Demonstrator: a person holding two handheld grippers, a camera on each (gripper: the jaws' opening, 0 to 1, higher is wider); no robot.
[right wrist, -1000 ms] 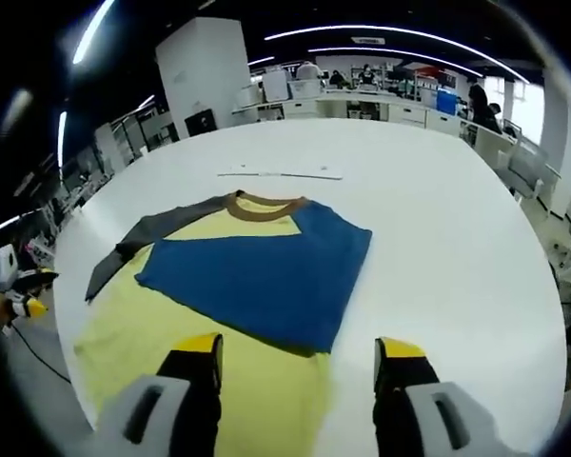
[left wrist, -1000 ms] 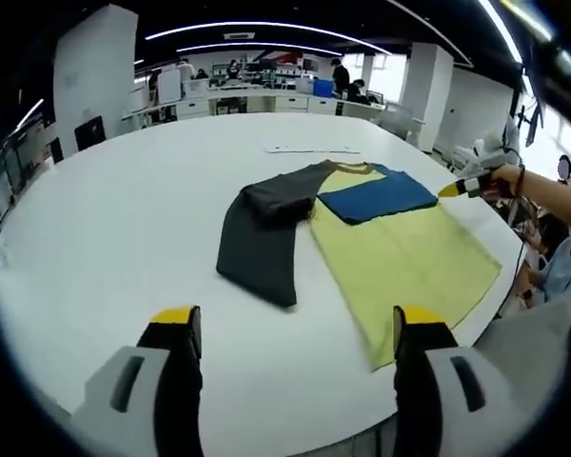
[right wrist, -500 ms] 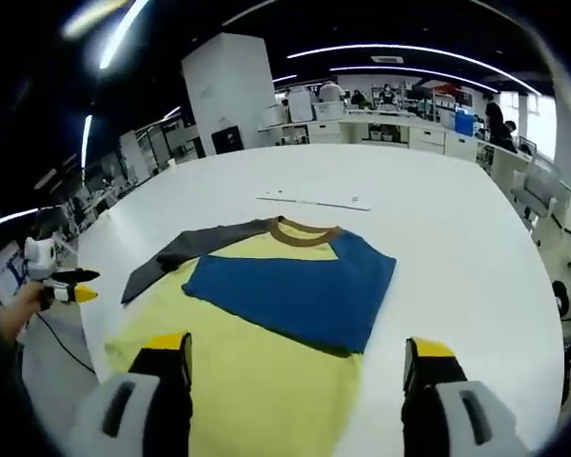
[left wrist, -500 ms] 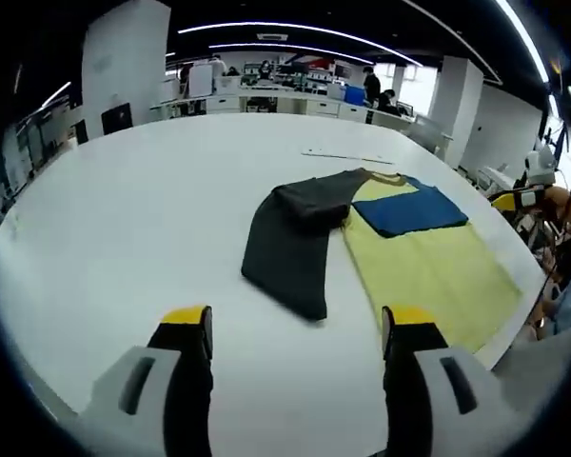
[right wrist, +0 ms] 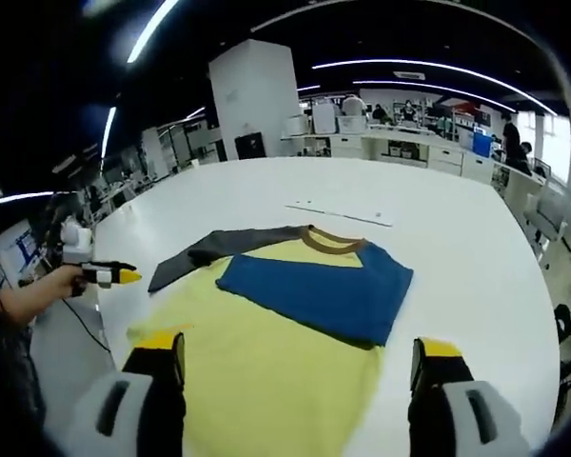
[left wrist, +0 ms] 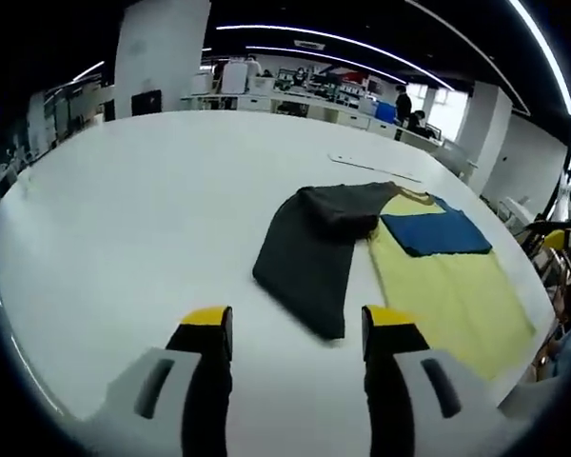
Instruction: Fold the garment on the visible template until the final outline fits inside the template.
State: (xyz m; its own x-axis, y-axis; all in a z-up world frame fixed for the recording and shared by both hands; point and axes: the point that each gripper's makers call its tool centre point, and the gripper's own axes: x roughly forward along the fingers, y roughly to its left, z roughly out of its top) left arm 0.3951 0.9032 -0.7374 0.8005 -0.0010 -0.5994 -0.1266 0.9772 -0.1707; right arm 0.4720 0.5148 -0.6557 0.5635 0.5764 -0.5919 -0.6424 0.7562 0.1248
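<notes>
Garment [left wrist: 390, 257] flat on white table [left wrist: 124, 209] in left gripper view: dark sleeve spread left, blue sleeve folded over yellow body. Left gripper [left wrist: 295, 328] above table edge, jaws parted, grasping nothing.
Right gripper view: garment [right wrist: 295, 314] ahead of right gripper [right wrist: 300, 347], jaws wide apart, released. Left gripper [right wrist: 114, 276] at far left.
</notes>
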